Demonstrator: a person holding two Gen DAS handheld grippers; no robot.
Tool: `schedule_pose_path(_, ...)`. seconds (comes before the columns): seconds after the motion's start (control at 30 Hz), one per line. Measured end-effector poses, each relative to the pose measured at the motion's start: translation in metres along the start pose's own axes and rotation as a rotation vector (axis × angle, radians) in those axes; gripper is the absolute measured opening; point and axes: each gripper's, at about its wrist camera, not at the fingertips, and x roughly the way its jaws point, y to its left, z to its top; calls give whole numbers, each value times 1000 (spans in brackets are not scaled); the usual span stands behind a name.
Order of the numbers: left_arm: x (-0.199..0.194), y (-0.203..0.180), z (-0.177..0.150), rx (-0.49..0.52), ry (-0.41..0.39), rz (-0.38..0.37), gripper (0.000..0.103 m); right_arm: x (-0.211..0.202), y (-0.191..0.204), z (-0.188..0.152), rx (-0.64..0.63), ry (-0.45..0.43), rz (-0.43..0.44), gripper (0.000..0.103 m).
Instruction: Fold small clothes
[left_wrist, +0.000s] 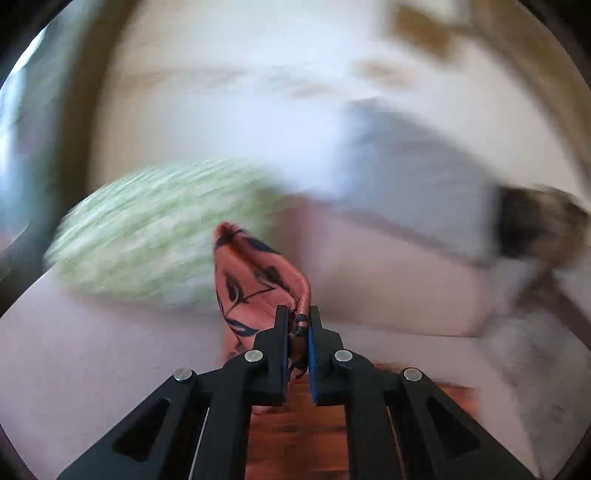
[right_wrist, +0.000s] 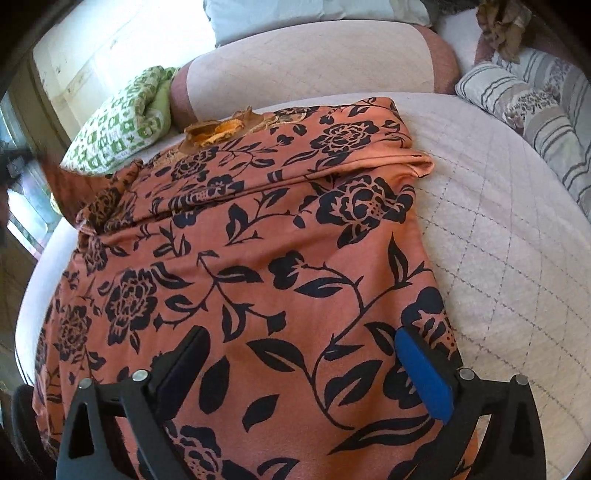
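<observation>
Left gripper (left_wrist: 298, 325): we have it clenched on a bunched edge of the orange floral garment (left_wrist: 255, 280); this view is motion-blurred.
Right gripper (right_wrist: 306, 373): our jaws stand wide, released, hovering over the cloth with nothing pinched.
Garment (right_wrist: 258, 240): spread across the quilted bed (right_wrist: 498, 229), one fold lying over its upper part, green patterned pillow (right_wrist: 122, 122) beyond.
Our step: probably carrying the held edge across.
Doing it well: we should keep the edge taut, pin the fold line, match hems before letting go.

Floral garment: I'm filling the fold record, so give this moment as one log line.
left gripper: shut on floral garment | right gripper: open above it | garment: on bed
</observation>
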Motion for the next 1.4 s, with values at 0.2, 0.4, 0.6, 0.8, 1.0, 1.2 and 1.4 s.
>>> schedule_pose_path(0.2, 17, -161, -65, 228, 263, -381, 78, -6, -12, 6, 91, 3, 61, 101)
schedule_pose_path(0.4, 24, -79, -111, 316, 283, -71, 78, -33, -43, 31, 229, -77, 122, 101)
schedule_pose_path(0.6, 52, 45, -121, 196, 360, 344, 78, -28, -58, 91, 266, -111, 167, 101)
schedule_pose_path(0.8, 80, 99, -144, -56, 480, 288, 78, 34, -51, 149, 294, 6, 258, 100)
schedule_pose_path(1.0, 85, 114, -164, -137, 520, 260, 63, 91, -37, 147, 232, 166, 152, 61)
schedule_pose_path(1.2, 92, 98, -161, -61, 523, 263, 4, 80, -18, 154, 95, 142, 49, 10)
schedule_pose_path(1.4, 90, 103, -176, -22, 547, 363, 2, 91, -25, 141, 33, 238, -169, 14)
